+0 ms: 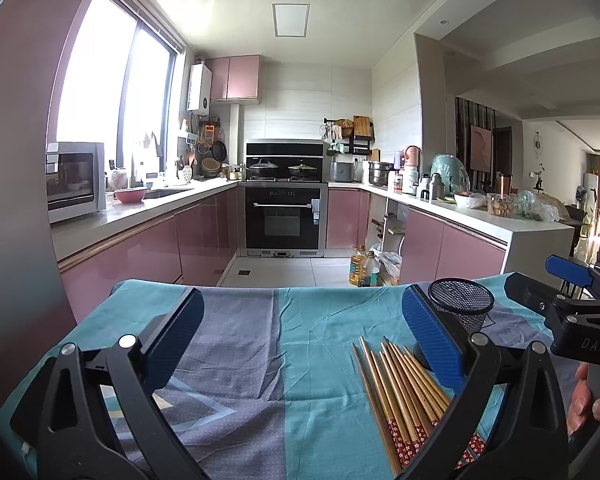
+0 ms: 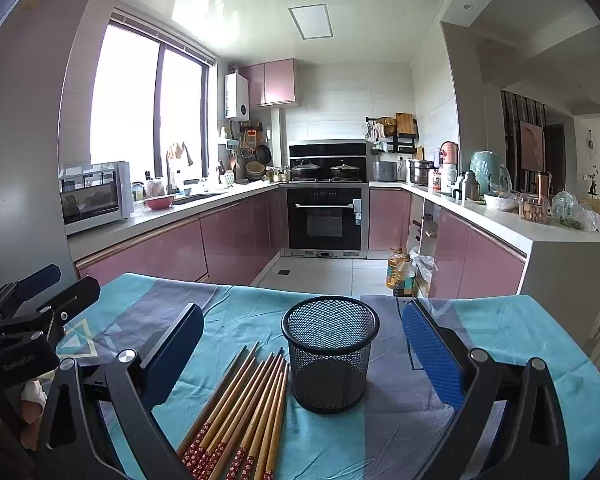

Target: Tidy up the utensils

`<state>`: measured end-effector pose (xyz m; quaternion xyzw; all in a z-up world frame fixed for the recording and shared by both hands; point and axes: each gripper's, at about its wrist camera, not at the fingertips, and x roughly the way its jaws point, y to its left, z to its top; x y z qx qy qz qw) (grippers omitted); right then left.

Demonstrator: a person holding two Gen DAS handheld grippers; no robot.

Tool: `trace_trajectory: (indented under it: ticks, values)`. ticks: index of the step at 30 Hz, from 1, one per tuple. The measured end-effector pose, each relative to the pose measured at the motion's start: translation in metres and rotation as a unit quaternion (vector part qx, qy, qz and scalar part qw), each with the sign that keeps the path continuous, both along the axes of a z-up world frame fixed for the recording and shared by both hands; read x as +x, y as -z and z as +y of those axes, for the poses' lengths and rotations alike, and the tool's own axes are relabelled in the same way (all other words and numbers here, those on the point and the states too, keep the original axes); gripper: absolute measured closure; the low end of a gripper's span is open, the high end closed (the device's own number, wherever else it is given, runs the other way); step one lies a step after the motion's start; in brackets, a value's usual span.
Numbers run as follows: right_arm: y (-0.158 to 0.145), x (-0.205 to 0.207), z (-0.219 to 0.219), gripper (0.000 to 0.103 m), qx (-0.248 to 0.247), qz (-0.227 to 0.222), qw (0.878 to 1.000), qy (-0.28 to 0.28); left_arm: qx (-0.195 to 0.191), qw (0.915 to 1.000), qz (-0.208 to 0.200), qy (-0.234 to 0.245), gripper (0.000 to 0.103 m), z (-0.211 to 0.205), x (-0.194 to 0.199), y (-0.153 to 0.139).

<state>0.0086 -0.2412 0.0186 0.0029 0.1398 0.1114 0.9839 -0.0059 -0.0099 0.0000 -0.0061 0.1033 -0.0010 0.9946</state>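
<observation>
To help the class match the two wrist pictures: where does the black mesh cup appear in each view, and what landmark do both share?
Left wrist view: the black mesh cup stands right of centre, partly behind the left gripper's right finger, beyond the chopsticks.
Right wrist view: the cup stands at centre, upright and empty, just right of the chopsticks.
Shared landmark: the black built-in oven.

You face a U-shaped kitchen with pink cabinets (image 2: 236,240), white worktops (image 1: 480,216) and a built-in oven (image 1: 284,216). Daylight floods the large window (image 2: 148,100); pale floor tiles (image 1: 300,272) run beyond, perhaps to a living room at right.
</observation>
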Motion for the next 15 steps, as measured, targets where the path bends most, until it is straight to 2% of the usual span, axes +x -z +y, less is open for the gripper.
trace_trajectory:
  ticks: [15]
  values:
    - [0.0044, -0.0028, 0.0004, 0.007, 0.000, -0.015, 1.000, 0.015, 0.002, 1.0000, -0.009, -0.003, 0.005, -0.0014, -0.0041, -0.0007]
